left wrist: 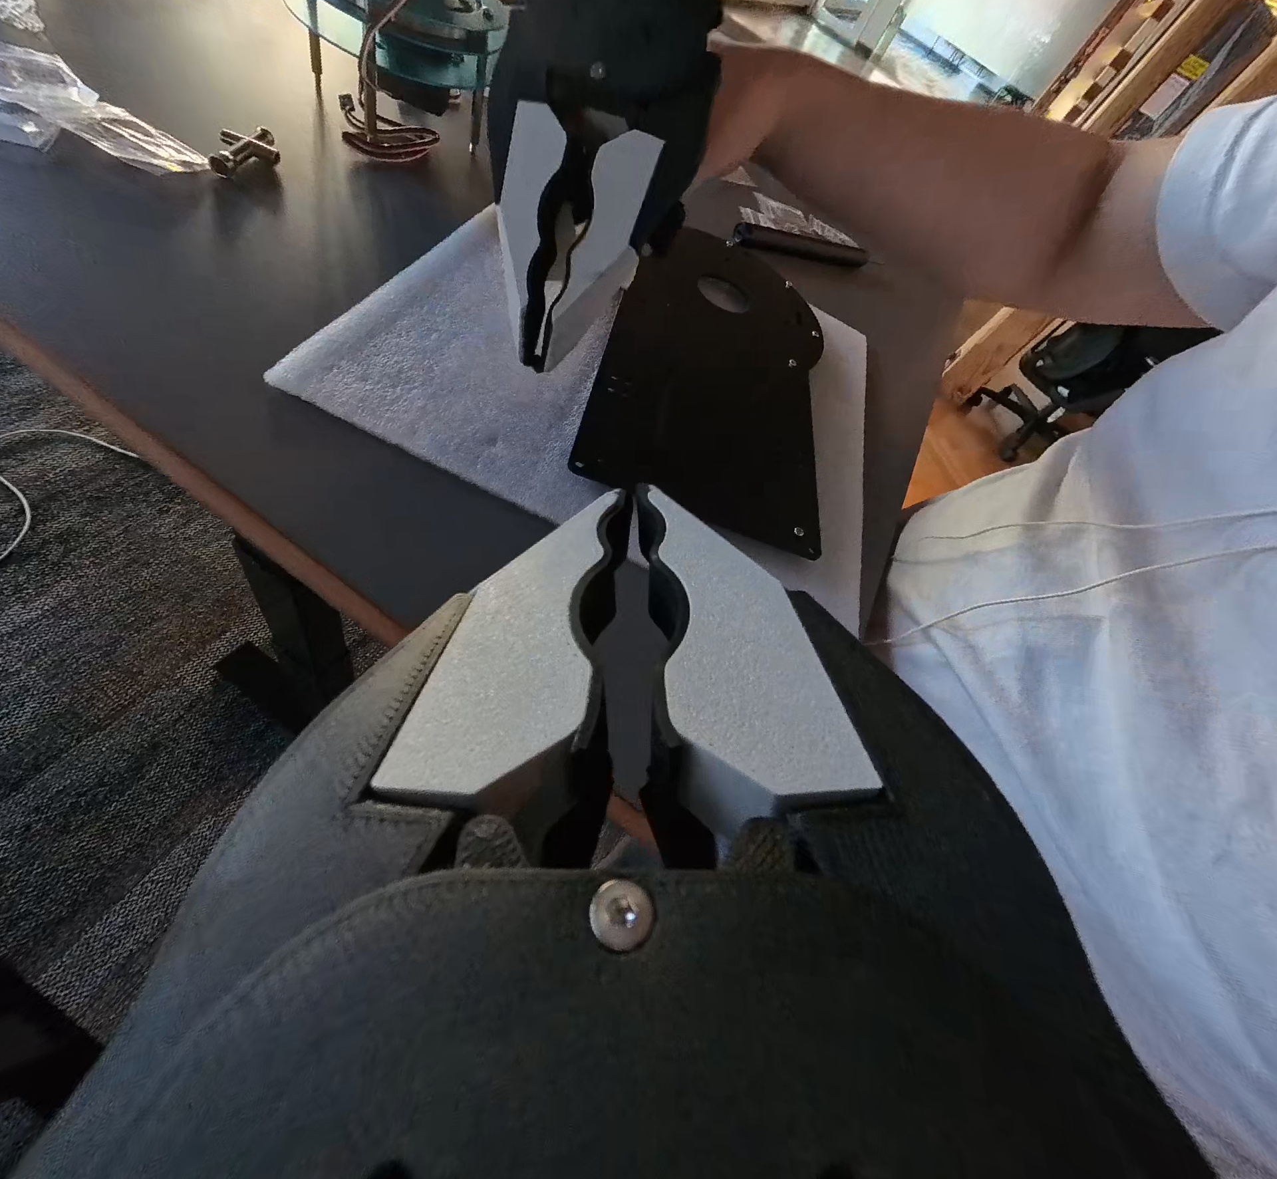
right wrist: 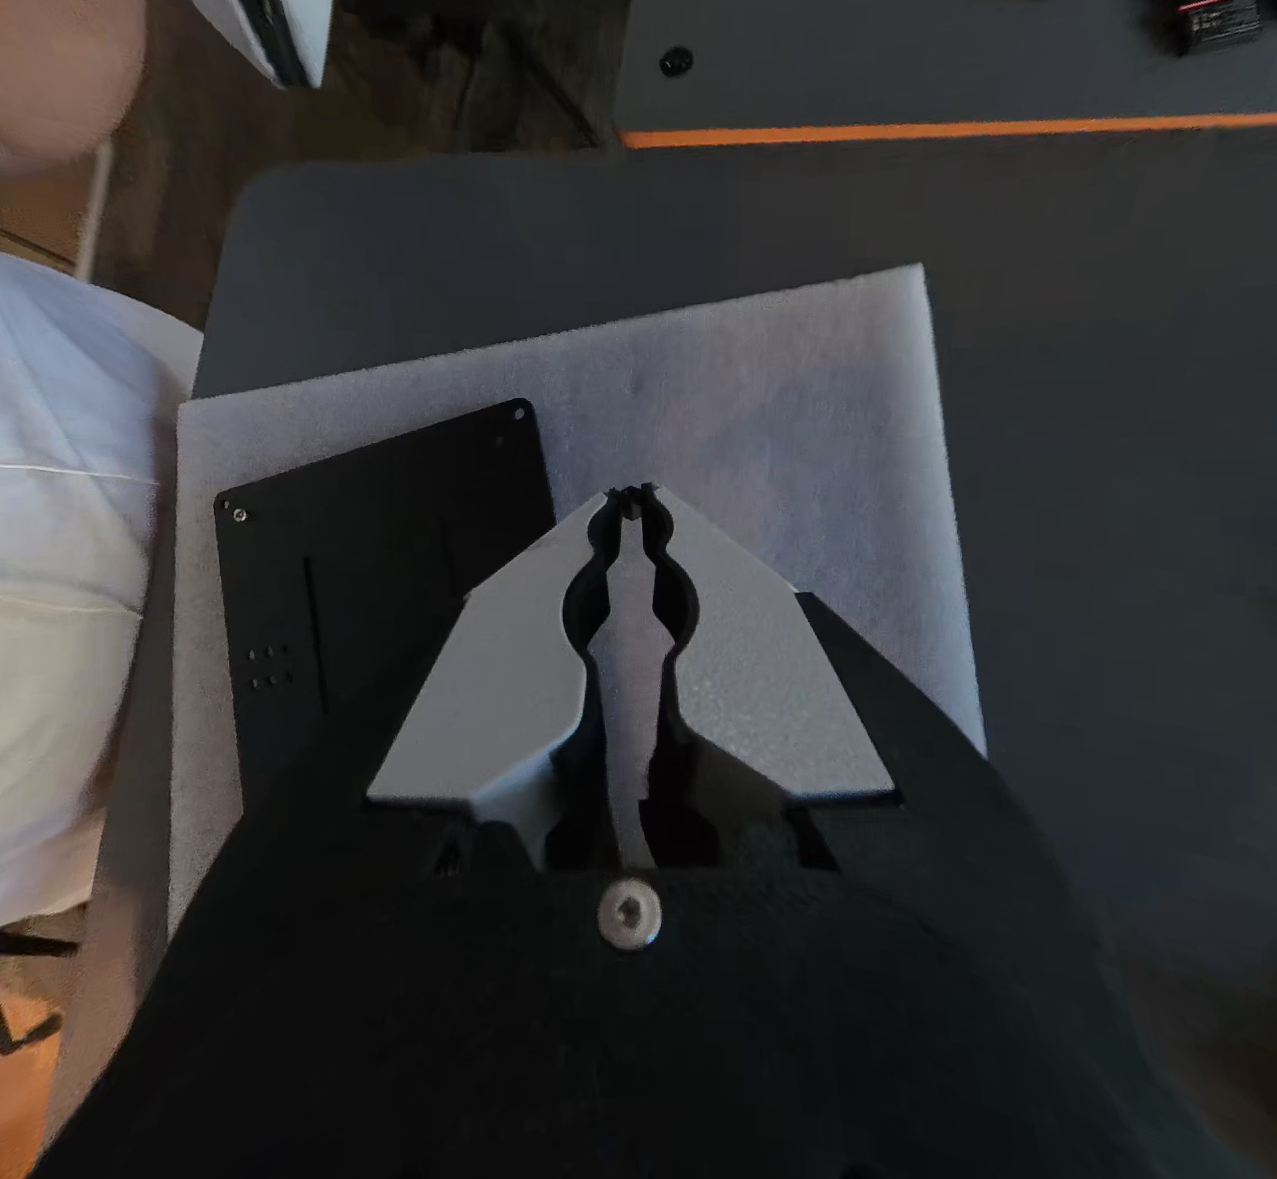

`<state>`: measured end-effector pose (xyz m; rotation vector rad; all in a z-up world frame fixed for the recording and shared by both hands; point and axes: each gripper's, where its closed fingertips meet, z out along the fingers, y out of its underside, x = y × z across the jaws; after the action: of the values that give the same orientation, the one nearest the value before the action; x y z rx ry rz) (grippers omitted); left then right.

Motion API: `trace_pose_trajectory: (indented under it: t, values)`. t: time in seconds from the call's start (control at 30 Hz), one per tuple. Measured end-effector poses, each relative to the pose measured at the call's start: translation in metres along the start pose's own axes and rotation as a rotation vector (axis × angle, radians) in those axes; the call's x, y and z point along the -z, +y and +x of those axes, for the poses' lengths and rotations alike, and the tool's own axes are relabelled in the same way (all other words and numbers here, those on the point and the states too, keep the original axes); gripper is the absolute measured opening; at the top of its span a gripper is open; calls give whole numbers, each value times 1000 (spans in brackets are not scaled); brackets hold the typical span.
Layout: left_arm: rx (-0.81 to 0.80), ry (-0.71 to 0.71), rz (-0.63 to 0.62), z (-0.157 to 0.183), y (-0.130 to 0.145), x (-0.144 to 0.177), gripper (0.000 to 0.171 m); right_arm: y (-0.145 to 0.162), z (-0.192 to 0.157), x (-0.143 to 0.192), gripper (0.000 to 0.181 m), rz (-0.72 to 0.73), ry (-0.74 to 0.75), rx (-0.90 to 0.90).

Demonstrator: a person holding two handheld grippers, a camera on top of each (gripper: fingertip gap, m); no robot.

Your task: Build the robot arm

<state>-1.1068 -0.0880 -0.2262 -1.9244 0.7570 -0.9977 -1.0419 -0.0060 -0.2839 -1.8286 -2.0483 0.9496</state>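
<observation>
Left gripper: we see its grey fingers drawn together, tips nearly meeting, nothing between them.
Right gripper: we see it angled steeply downward, tips closed; whether a small dark piece sits pinched at the tips, we cannot tell.
Right gripper from the left wrist view: ahead of the left one, tips pointing down.
Right forearm: bare, reaching across behind its gripper.

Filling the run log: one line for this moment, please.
left gripper shut, near black plate | right gripper shut, above white foam sheet
</observation>
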Motion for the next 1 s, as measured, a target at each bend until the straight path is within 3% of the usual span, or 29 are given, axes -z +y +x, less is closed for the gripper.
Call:
trace_pose_trajectory:
  t: [0.17, 1.0]
  values:
    - [4, 11, -16, 2, 5, -4, 0, -3, -3, -3, 4, 106, -89, -26]
    - [21, 47, -45, 7, 12, -12, 0, 10, -2, -8, 8, -5, -39, 112]
